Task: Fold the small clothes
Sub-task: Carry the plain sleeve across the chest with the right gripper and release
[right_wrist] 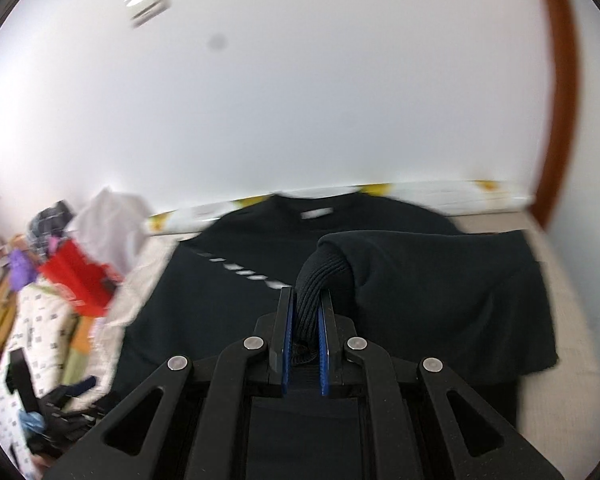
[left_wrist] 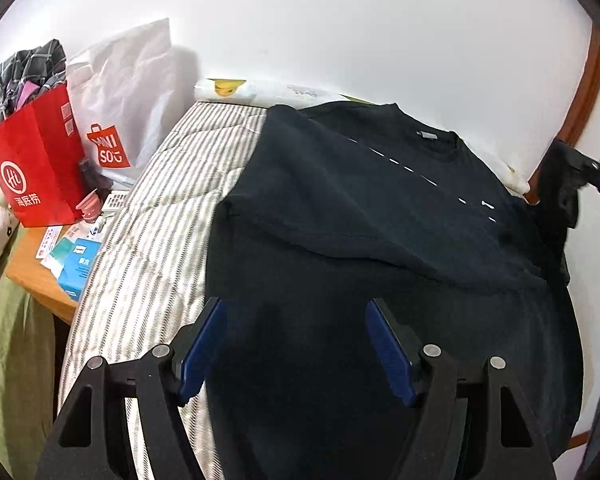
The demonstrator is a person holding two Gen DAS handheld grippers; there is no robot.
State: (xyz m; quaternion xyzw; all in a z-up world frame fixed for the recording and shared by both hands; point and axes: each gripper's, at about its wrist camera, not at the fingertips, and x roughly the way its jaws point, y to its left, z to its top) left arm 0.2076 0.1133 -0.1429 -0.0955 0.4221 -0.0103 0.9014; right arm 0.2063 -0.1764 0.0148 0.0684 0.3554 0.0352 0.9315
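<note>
A: One sleeve looks folded in so far. In the left wrist view the black sweatshirt (left_wrist: 380,208) lies flat on the striped bedcover (left_wrist: 148,216), collar toward the far wall, and its left sleeve already lies across the chest.

B: And the other sleeve?

A: Mid-fold, I'd judge. The right gripper (right_wrist: 305,300) is clamped on the ribbed cuff (right_wrist: 320,276), and the right sleeve (right_wrist: 428,280) is lifted and draped toward the garment's middle. That view is blurred, so it's probably in motion.

B: What is the left gripper (left_wrist: 292,308) doing?

A: Its jaws stand wide apart, holding nothing, over the near hem of the sweatshirt.

B: What's left, then?

A: By my reckoning, laying that right sleeve flat across the body, then folding the hem up toward the collar. The open gripper sits well placed for the hem.

B: Anything in the way?

A: The red bag (left_wrist: 36,160) and white bag (left_wrist: 124,92) are on the left, well apart from the garment.
</note>
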